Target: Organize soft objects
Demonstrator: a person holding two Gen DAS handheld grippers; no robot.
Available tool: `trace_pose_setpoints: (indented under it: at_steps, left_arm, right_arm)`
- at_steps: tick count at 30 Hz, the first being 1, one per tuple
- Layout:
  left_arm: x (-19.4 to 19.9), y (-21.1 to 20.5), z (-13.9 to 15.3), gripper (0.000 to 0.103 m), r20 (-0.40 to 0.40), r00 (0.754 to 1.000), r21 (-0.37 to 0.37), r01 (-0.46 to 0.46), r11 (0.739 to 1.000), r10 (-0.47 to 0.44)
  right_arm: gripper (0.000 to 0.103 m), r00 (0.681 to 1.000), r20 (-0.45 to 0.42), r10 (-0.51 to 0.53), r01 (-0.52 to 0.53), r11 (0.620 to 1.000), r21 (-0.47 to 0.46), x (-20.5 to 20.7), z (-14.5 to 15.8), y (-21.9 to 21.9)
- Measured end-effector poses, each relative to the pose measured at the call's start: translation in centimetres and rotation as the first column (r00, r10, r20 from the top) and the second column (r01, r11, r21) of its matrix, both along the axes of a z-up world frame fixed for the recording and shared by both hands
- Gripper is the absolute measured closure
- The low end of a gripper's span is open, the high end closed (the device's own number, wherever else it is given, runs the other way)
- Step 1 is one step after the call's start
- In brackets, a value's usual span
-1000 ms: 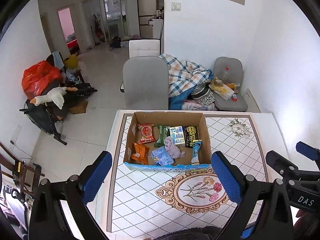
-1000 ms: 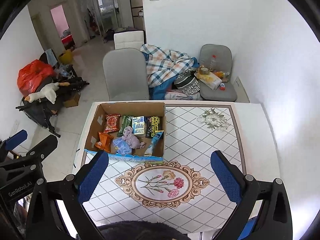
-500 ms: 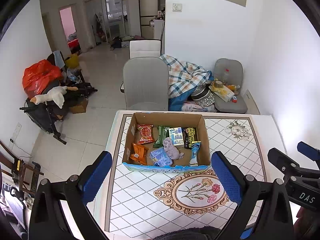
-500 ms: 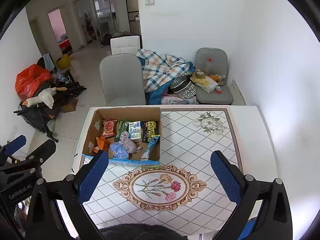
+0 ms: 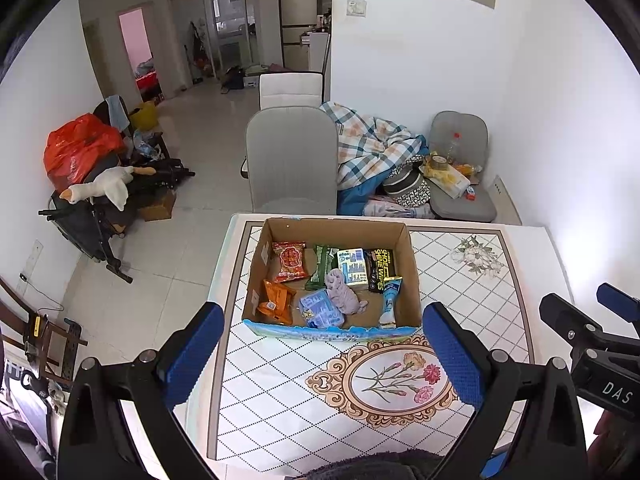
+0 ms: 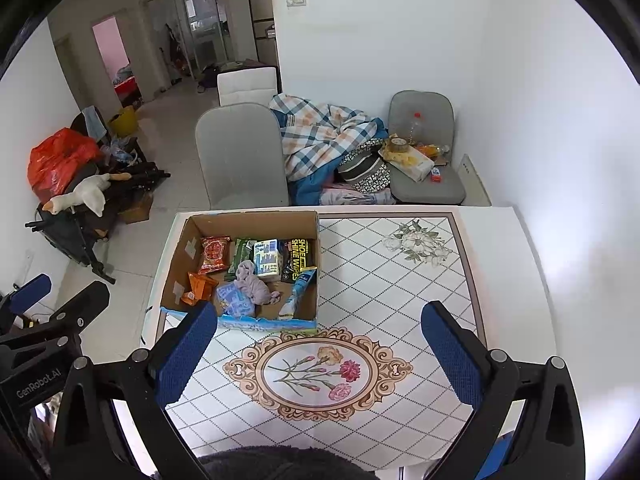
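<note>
You raised both grippers higher above the table (image 5: 520,292) over the last second. The left gripper (image 5: 320,356) and right gripper (image 6: 320,356) gaped wide, empty. The box (image 5: 410,256) held the soft cloth (image 5: 342,292), ungrasped.

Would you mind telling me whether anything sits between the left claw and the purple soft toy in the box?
Only the box's near wall. The purple soft toy lies inside the cardboard box on top of the packets, uncovered from above. The left claw hangs open over bare table in front of the box, so it would need to clear that wall.
</note>
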State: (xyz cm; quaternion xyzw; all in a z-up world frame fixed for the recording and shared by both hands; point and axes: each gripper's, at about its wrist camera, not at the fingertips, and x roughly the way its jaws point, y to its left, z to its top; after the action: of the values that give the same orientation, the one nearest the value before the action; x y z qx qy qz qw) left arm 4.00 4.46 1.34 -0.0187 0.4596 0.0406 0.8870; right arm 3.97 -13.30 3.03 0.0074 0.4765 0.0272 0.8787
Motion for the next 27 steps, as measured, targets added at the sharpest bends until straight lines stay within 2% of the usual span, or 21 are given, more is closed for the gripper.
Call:
trace_pose_setpoints:
  at_steps: [13, 27]
  left_arm:
    - [-0.1, -0.2, -0.5, 0.001, -0.011, 1.000, -0.003, 0.011, 1.000, -0.011]
    - [-0.1, -0.3, -0.9, 0.001, -0.017, 1.000, -0.004, 0.014, 1.000, -0.014]
  right_arm:
    - [0.000, 1.000, -0.015, -0.019, 0.019, 1.000, -0.005, -0.4, -1.2, 0.2]
    - [0.000, 0.999, -0.014, -0.034, 0.034, 0.999, -0.005, -0.5, -0.9, 0.0]
